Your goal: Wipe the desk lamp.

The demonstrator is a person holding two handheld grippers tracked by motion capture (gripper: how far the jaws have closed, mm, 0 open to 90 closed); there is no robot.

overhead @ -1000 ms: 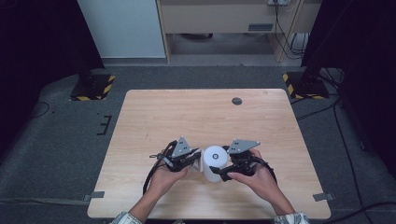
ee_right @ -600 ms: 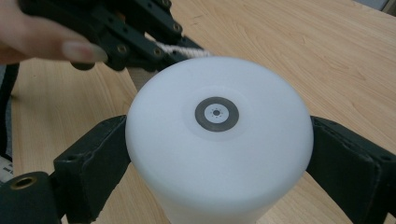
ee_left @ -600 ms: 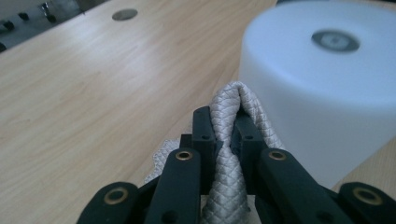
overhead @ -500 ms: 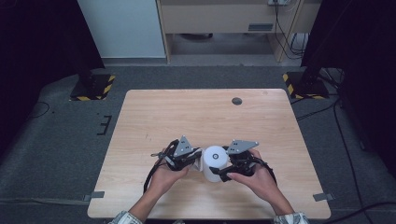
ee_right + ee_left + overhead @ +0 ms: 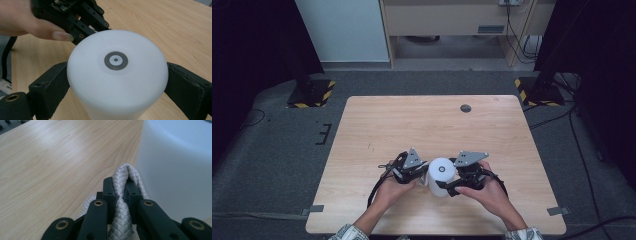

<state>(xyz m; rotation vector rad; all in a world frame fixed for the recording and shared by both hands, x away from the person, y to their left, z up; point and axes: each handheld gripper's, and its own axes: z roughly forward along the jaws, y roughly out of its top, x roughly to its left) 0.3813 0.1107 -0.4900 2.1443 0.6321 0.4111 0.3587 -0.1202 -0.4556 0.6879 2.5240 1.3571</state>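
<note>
A white cylinder (image 5: pixel 441 176) with a small grey ring on its flat top stands upright near the table's front edge. My right gripper (image 5: pixel 453 183) holds it, one black jaw pressed against each side of the cylinder (image 5: pixel 117 75). My left gripper (image 5: pixel 419 175) sits close against the cylinder's left side. In the left gripper view its jaws are shut on a grey braided cord (image 5: pixel 125 195), whose loop pokes out just beside the cylinder's wall (image 5: pixel 175 170). The right gripper view has the left gripper (image 5: pixel 85 20) and a thumb behind the cylinder.
The wooden table (image 5: pixel 412 125) has a small dark round cap (image 5: pixel 465 108) at its back right. Black cables trail from both grippers toward the front edge. Dark stands with yellow-striped bases sit on the floor beyond the table's far corners.
My left gripper has edged slightly right, toward the cylinder. The right gripper and the cylinder have stayed where they were.
</note>
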